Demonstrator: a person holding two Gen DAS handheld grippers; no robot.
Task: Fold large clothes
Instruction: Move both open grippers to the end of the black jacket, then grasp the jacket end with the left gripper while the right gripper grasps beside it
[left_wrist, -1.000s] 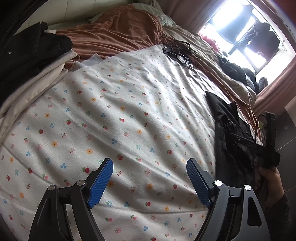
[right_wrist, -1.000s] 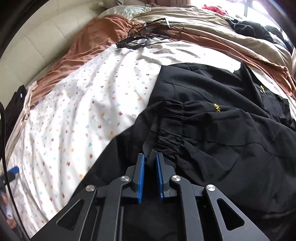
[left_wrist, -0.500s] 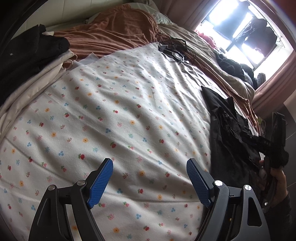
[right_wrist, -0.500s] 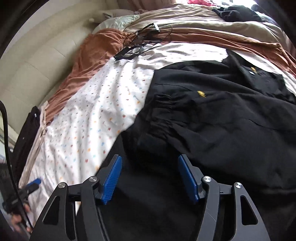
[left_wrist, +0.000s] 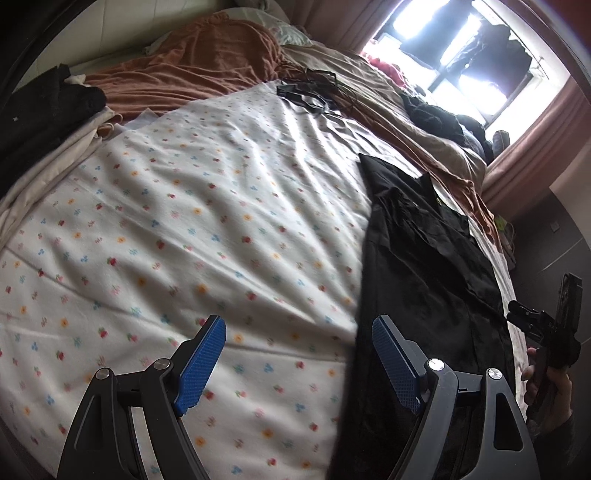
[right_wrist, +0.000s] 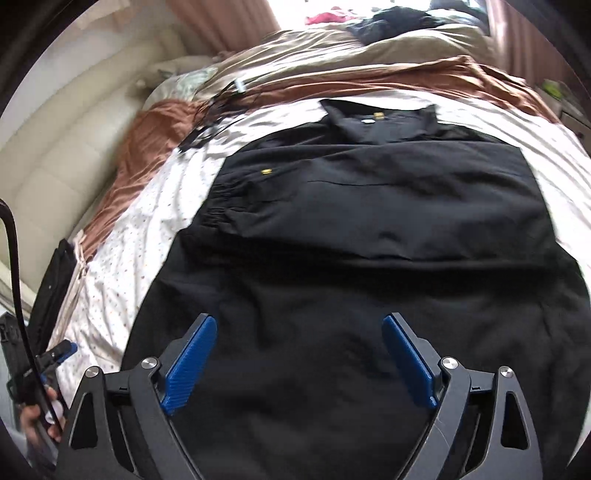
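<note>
Both tools gape empty, the right tool (right_wrist: 295, 362), jaws just opened, over the black garment (right_wrist: 369, 229) spread ahead of it on the flowered bedsheet (left_wrist: 184, 221), the left tool (left_wrist: 299, 362) beside that garment's edge, brown blanket (left_wrist: 207, 62) and bright window (left_wrist: 461, 55) beyond.

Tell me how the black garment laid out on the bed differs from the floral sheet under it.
The black garment is plain and dark, with small yellow marks near the top; the floral sheet is white, dotted with small coloured flowers. The garment covers only one side of the bed; the sheet spreads well beyond it. The garment shows a gathered cuff at its left edge in the right wrist view; the sheet shows only loose wrinkles. Both lie flat on the bed, and neither is gripped.
</note>
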